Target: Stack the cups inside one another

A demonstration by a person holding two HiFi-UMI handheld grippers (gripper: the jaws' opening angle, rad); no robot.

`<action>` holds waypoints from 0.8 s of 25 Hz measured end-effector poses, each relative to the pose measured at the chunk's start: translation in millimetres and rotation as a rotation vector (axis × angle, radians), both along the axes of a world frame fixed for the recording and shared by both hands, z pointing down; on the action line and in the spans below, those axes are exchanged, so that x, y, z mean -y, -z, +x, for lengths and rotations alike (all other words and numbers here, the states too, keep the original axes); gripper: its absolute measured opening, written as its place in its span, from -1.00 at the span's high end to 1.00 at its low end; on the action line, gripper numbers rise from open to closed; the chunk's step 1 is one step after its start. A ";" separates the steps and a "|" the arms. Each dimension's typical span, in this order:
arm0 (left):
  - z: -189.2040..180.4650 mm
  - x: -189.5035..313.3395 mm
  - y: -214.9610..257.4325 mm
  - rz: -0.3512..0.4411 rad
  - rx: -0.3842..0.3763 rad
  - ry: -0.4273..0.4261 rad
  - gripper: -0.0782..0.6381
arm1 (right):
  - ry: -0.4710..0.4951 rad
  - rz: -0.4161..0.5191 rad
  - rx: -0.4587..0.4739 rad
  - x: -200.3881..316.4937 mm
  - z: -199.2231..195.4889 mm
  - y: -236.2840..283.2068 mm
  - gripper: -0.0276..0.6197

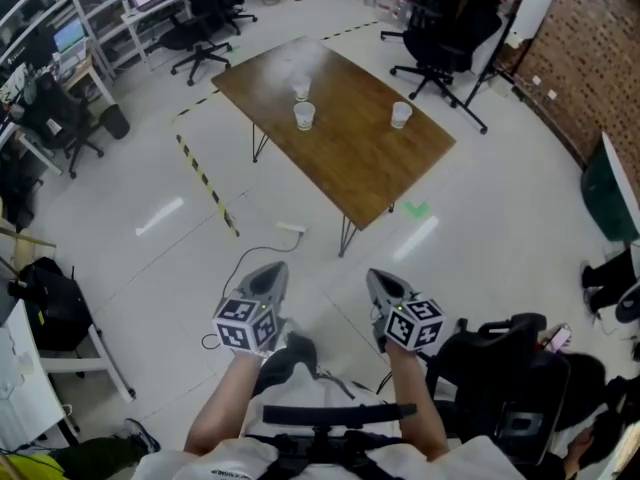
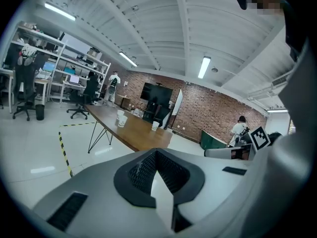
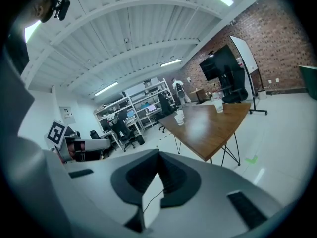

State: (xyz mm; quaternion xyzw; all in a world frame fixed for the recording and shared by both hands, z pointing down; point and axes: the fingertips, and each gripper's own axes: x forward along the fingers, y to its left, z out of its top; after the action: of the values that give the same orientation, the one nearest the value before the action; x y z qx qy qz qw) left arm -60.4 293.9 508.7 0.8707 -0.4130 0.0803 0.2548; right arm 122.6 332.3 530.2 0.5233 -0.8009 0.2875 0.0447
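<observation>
My left gripper (image 1: 268, 273) and right gripper (image 1: 381, 280) are both clenched on nothing, over the floor. Three cups (image 1: 304, 116) stand unstacked on the worktop (image 1: 350, 168), well apart from my jaws.

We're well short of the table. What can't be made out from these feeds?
- Contents of the front-left cup and right cup: too small in every view.
- Outline of the back cup: washed out by glare on the table, head view.
- Whether any cup is already a nested pair: too distant, all views.
</observation>
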 end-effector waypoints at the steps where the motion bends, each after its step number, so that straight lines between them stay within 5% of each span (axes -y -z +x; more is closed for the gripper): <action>1: -2.9 9.6 0.4 0.000 0.000 -0.004 0.79 | 0.005 0.000 0.000 10.7 -5.5 0.2 0.91; 20: -39.9 114.0 -3.2 0.000 -0.045 -0.048 0.79 | -0.015 0.008 -0.045 129.2 -55.0 5.2 0.91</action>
State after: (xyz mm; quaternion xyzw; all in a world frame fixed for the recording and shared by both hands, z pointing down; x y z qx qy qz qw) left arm -100.3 179.9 511.9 0.8819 -0.3862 0.0668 0.2621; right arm 67.6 203.1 525.0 0.5359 -0.7968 0.2729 0.0586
